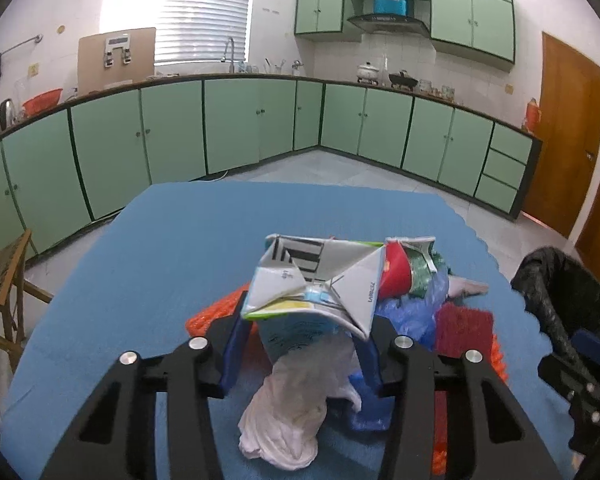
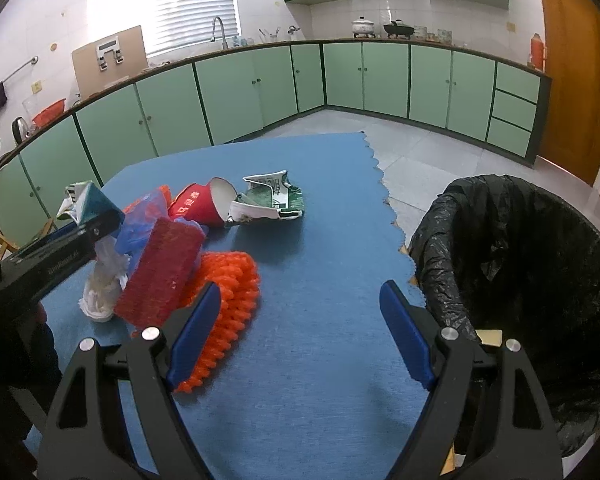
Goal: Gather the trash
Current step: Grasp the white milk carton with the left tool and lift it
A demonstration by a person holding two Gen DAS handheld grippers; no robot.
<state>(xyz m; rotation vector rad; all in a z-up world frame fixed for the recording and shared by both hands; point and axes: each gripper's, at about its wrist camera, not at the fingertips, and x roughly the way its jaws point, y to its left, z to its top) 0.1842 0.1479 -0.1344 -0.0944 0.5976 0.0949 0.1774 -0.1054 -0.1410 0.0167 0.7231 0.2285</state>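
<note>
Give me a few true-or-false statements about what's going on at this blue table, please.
1. The left gripper is clamped on a flattened carton. True.
2. The right gripper is holding the red cup. False: it is open and holds nothing.
3. The bin has a black liner. True.
4. The red cup stands upright. False: it lies on its side.
5. The white crumpled bag is already in the bin. False: it sits on the blue table.

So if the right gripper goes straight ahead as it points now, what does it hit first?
Probably nothing at first: the right gripper, jaws open, points over bare blue mat. The crushed green carton lies further ahead, slightly left; depth is unclear.
</note>
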